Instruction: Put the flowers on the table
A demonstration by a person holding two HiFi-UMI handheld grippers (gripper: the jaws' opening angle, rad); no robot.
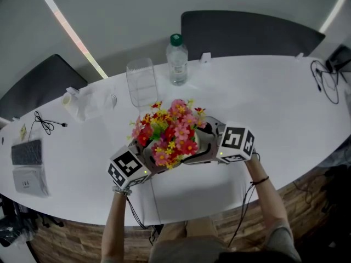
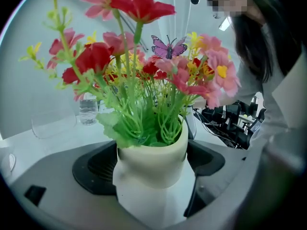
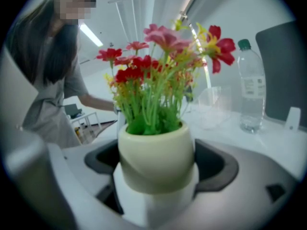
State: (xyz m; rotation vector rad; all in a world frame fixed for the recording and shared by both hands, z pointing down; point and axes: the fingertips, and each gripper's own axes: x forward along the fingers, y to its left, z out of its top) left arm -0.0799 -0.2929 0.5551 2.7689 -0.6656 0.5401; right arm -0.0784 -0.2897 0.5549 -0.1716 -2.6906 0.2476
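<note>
my left gripper [image 2: 152, 188] and right gripper [image 3: 156, 186] each clamped on the cream pot [image 2: 156, 157] of flowers [image 1: 167, 129] from opposite sides, pot above the white table [image 1: 274, 103] near its front edge, water bottle [image 1: 176, 60] behind

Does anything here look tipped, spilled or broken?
Nothing stands out. The flower pot is upright in the left claw and right claw; the bottle stands capped, and no spill shows.

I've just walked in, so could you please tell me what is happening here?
A person grips a cream pot of flowers from both sides, left tongs and right tongs each shut on it, above the near edge of the white table. Whether the pot already touches the table cannot be seen.
</note>
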